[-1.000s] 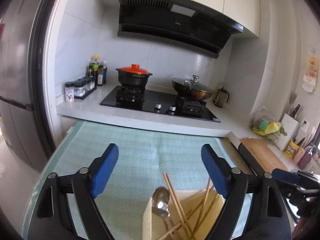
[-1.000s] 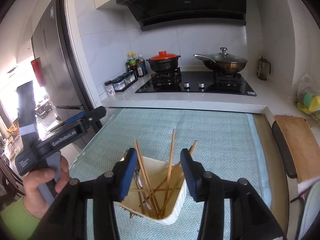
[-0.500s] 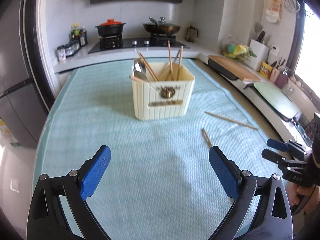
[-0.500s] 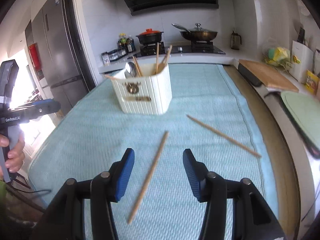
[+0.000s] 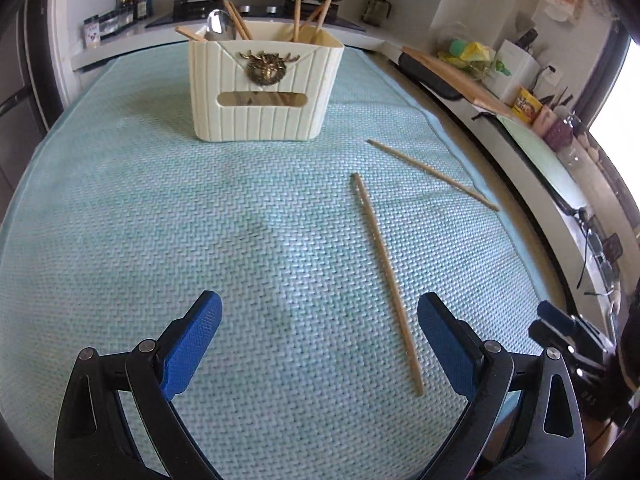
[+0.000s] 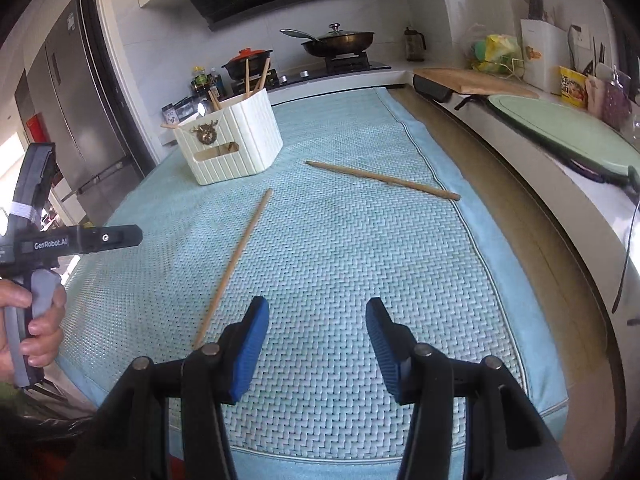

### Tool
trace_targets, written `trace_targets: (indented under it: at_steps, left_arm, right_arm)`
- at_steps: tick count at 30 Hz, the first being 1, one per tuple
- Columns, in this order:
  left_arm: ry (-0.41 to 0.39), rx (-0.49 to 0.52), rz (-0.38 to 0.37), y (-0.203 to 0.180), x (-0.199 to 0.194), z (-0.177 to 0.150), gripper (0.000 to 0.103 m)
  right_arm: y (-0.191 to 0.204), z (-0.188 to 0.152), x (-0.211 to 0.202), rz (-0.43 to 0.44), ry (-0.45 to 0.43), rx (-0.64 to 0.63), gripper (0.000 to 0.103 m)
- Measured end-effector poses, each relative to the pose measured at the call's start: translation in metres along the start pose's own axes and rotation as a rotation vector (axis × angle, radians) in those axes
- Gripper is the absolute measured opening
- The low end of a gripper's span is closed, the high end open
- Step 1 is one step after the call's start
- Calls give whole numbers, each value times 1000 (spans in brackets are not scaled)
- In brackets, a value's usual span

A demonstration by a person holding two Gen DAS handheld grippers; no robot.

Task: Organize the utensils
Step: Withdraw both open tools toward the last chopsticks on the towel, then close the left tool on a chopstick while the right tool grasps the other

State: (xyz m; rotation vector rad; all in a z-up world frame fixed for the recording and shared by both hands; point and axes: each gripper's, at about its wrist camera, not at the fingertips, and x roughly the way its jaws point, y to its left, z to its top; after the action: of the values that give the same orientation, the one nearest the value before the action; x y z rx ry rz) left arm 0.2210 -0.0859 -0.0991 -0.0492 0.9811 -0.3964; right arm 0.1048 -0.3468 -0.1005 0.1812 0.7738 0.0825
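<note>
A pale green woven mat (image 5: pixel 160 208) covers the surface, and everything else is placed here relative to the cream ribbed holder (image 5: pixel 266 88) standing at its far end. The holder stands upright, with several chopsticks and a spoon (image 5: pixel 220 26) sticking out of its top.

Nearer the camera than the holder and to its right, two loose chopsticks lie flat on the mat, apart from each other. The farther chopstick (image 5: pixel 432 174) lies close to the mat's right edge. The nearer chopstick (image 5: pixel 386 280) runs from near the holder toward the left tool (image 5: pixel 320 344), its near end lying between that tool's blue pads, closer to the right pad and not touched by either.

The left tool's jaws have just been opening and now stand wide, gripping nothing. The right tool (image 6: pixel 314 344) is about half open and empty, with the nearer chopstick's end just left of its left pad.
</note>
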Motion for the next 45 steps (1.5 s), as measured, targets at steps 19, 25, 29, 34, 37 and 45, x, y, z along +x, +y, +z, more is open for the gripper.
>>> trace_targets:
  at_steps: [19,25,29,34,37,45]
  left_arm:
    - [52,105,187,-39,118,56,68]
    - [60,139,152,-34,113,55,42]
    - [73,138,126,-30,114,58,36]
    - [108,148,99,-27,117,66,31]
    - [126,175,99,-32,121,70,30]
    - [158,115,42,-33,132,86,5]
  right_arm:
    - [-10,33,19,0,69,-106,51]
    - [-12,123,88,18,140,-295,51]
    - [-2,171,160,121,280,-376,51]
    - [15,186,228,119,441,-481,51]
    - [15,184,248,88,503,-509,48]
    - [11,185,235,87,510,-425,7]
